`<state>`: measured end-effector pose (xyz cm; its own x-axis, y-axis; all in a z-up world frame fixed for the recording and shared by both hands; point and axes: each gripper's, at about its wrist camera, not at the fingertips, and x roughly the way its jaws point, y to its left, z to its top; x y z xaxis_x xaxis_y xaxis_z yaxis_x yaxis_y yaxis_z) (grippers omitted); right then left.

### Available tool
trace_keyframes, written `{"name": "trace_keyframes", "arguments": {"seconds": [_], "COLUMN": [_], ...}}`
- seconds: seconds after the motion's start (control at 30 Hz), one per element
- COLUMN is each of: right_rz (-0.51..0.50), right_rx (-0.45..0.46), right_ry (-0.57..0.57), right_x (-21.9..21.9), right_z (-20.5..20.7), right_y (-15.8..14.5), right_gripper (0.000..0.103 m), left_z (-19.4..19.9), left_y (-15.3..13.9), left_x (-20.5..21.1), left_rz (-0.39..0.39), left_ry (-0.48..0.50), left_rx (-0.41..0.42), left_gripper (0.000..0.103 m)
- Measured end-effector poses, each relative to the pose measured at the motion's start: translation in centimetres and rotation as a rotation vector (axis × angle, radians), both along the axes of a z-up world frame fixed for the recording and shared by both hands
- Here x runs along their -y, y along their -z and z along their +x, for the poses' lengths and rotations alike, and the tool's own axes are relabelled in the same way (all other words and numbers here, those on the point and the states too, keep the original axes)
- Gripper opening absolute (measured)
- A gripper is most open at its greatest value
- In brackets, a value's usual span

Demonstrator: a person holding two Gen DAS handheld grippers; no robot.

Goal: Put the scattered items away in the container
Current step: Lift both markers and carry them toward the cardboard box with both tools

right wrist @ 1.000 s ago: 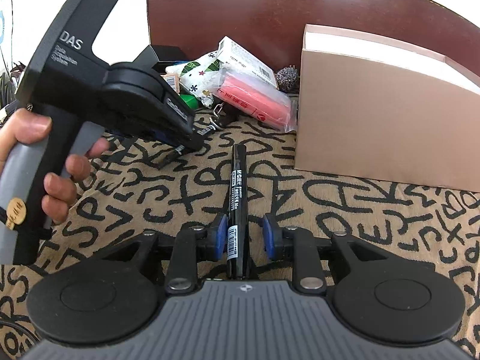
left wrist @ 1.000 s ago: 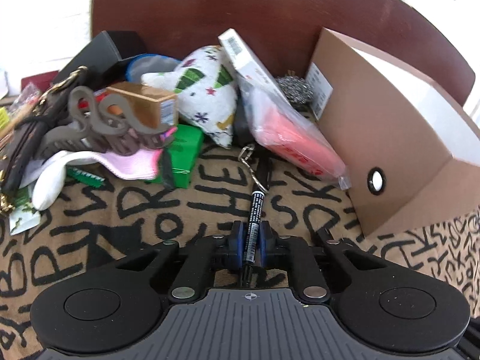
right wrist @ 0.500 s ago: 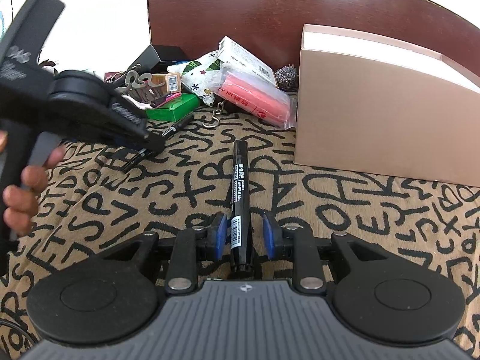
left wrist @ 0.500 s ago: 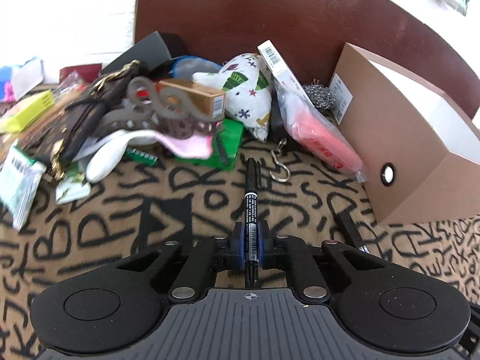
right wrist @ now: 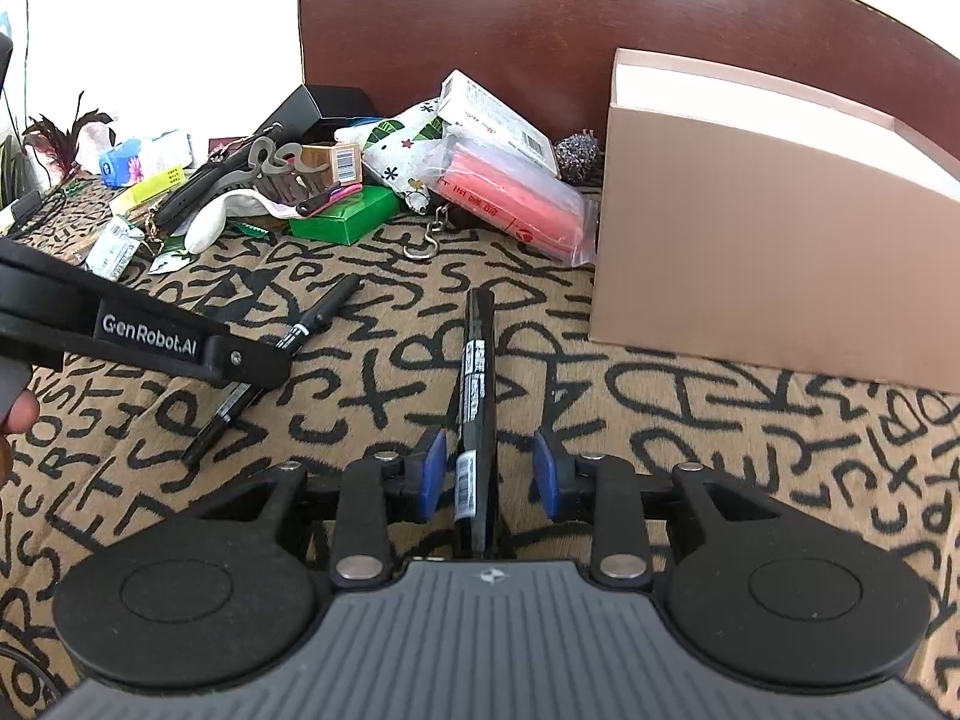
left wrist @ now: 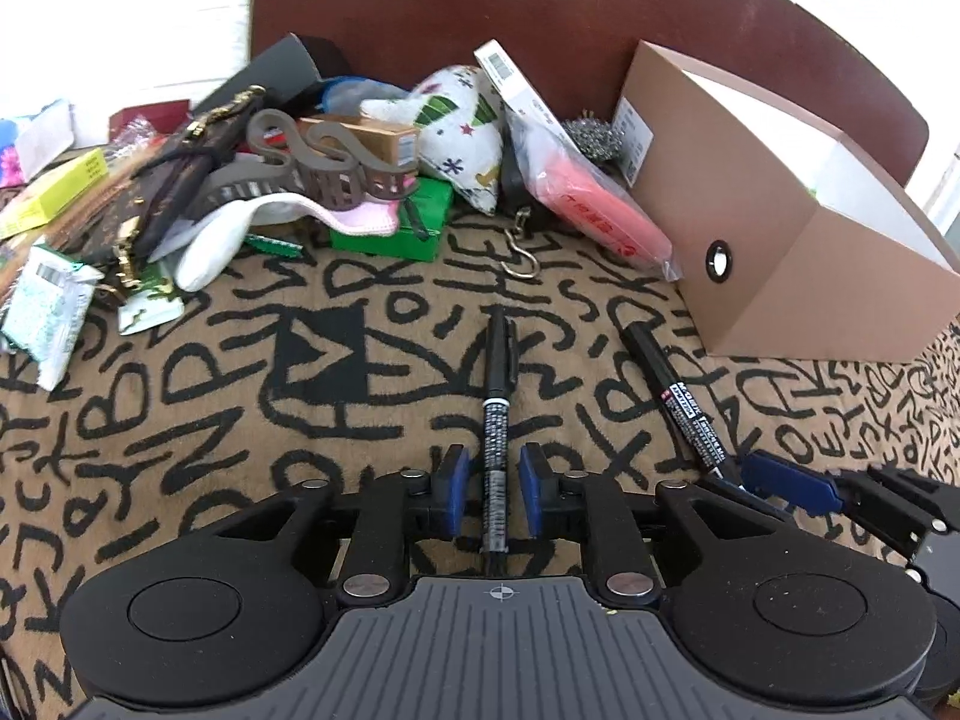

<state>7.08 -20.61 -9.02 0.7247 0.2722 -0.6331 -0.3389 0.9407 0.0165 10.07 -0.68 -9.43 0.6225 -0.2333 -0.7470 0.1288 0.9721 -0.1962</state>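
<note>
Two black pens lay on the patterned cloth (left wrist: 180, 420), in front of the tan box (left wrist: 750, 252) that stood at the right with its white inside showing. The thin pen (left wrist: 497, 420) had a plain black cap and a barrel covered in fine print; it pointed away from the camera towards the clutter. The thick marker (right wrist: 474, 396) was fatter, with white label patches and a barcode along its body, and its far end pointed towards the left corner of the box.

The left gripper (left wrist: 491, 489) had its blue pads (left wrist: 451, 492) on either side of the thin pen, with a clear gap on each side; the jaws were opening and did not press on the pen. In the right wrist view this gripper's black arm reached in from the left over the same pen (right wrist: 282, 360).

The right gripper (right wrist: 491, 471) straddled the marker. Its jaws were opening too, and a gap showed between each blue pad (right wrist: 431, 474) and the marker, wider on the right side. From the left wrist view, the marker (left wrist: 678, 396) lay aslant just before the box, its near end at the right gripper's blue finger (left wrist: 786, 483).

Behind the pens, against the dark red backboard (left wrist: 540, 12), sat the heap: a green box (left wrist: 390, 228), a patterned pouch (left wrist: 462, 144), a pink bagged packet (left wrist: 594, 210), a grey hair claw (left wrist: 324, 174) and a metal hook (left wrist: 519, 252).
</note>
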Motion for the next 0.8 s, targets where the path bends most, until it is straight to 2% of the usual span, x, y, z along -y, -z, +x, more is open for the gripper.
{"name": "trace_keyframes", "arguments": {"seconds": [0.07,0.1,0.13,0.17,0.23,0.27,0.37,0.43,0.47,0.5,0.67,0.8], "right_rz": [-0.007,-0.010,-0.014,-0.019,-0.037,-0.043,-0.039,-0.032,-0.027,-0.020,0.079,0.124], "right_rx": [-0.005,-0.008,-0.012,-0.015,-0.017,-0.018,-0.022,-0.024,-0.026,-0.030,-0.061,-0.045], "right_ry": [-0.009,-0.014,-0.024,-0.037,-0.053,-0.056,-0.057,-0.057,-0.055,-0.052,-0.038,-0.030], "right_x": [-0.1,-0.2,-0.3,-0.5,-0.8,-1.0,-1.1,-1.1,-1.1,-1.0,0.0,0.7], "right_z": [0.4,0.5,0.7,0.8,1.0,1.1,1.5,1.5,1.5,1.4,0.7,0.0], "right_y": [0.0,0.0,-0.1,-0.1,-0.2,-0.2,-0.1,0.0,0.0,-0.1,-0.8,-1.8], "right_gripper": [0.035,0.033,0.026,0.024,0.023,0.023,0.023,0.017,0.017,0.017,0.016,0.017], "left_z": [0.2,0.3,0.3,0.3,0.5,0.6,0.9,0.8,0.8,0.8,0.0,-0.9], "left_y": [0.1,0.2,0.2,0.2,0.2,0.2,0.2,0.2,0.2,0.2,-0.5,-1.5], "left_x": [0.3,0.5,0.6,0.7,0.8,0.9,1.3,1.7,1.8,1.9,2.5,3.3], "left_rz": [0.010,0.019,0.030,0.039,0.049,0.052,0.070,0.092,0.098,0.097,0.070,0.073], "left_ry": [0.017,0.023,0.030,0.037,0.042,0.045,0.058,0.073,0.079,0.083,0.108,0.128], "left_rx": [-0.010,-0.012,-0.011,-0.012,-0.018,-0.019,-0.020,-0.013,-0.013,-0.015,-0.016,0.009], "left_gripper": [0.034,0.028,0.022,0.020,0.021,0.032,0.031,0.018,0.010,0.005,0.005,0.005]}}
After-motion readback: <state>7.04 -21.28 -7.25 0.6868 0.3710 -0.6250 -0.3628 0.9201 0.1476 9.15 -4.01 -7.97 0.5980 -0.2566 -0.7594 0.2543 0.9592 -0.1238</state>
